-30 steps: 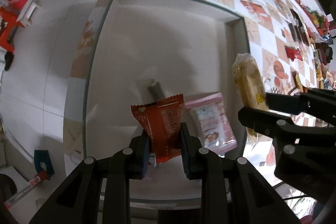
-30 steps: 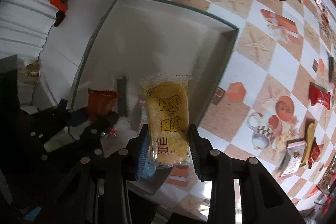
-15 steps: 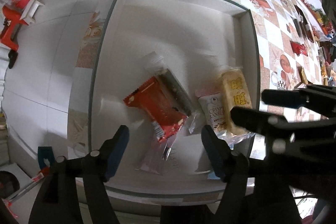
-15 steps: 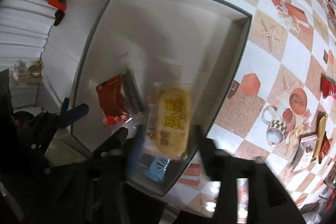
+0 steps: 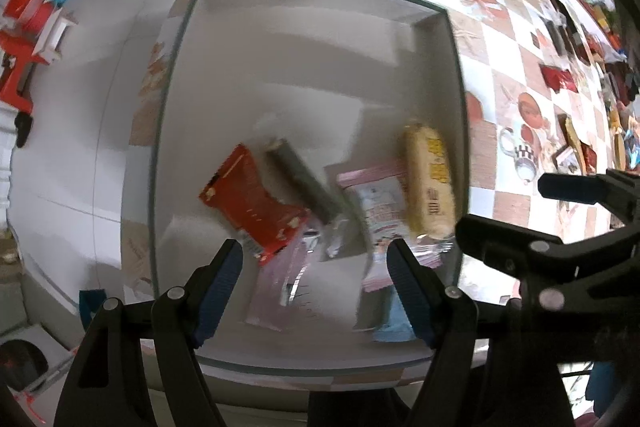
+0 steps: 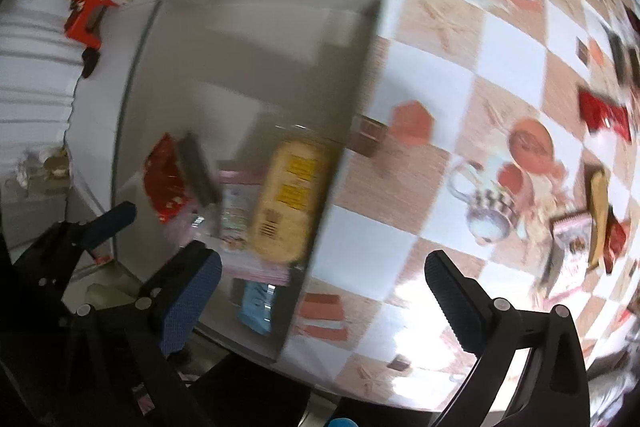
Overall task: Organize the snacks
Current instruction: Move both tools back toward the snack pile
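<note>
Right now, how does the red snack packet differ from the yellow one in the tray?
The red packet is flat with a zigzag edge; the yellow packet is plump and rounded. The red one lies at the tray's left side, the yellow one along its right wall. Both lie released, with no fingers touching them.

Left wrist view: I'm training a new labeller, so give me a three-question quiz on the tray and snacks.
1. True or false: the left tongs grip the red packet.
2. The yellow pack lies: A) on the tablecloth B) in the tray by its right wall C) in the right tongs.
3. Fill in: both tongs are ____.

Key: 1 false; 2 B; 3 open.
</note>
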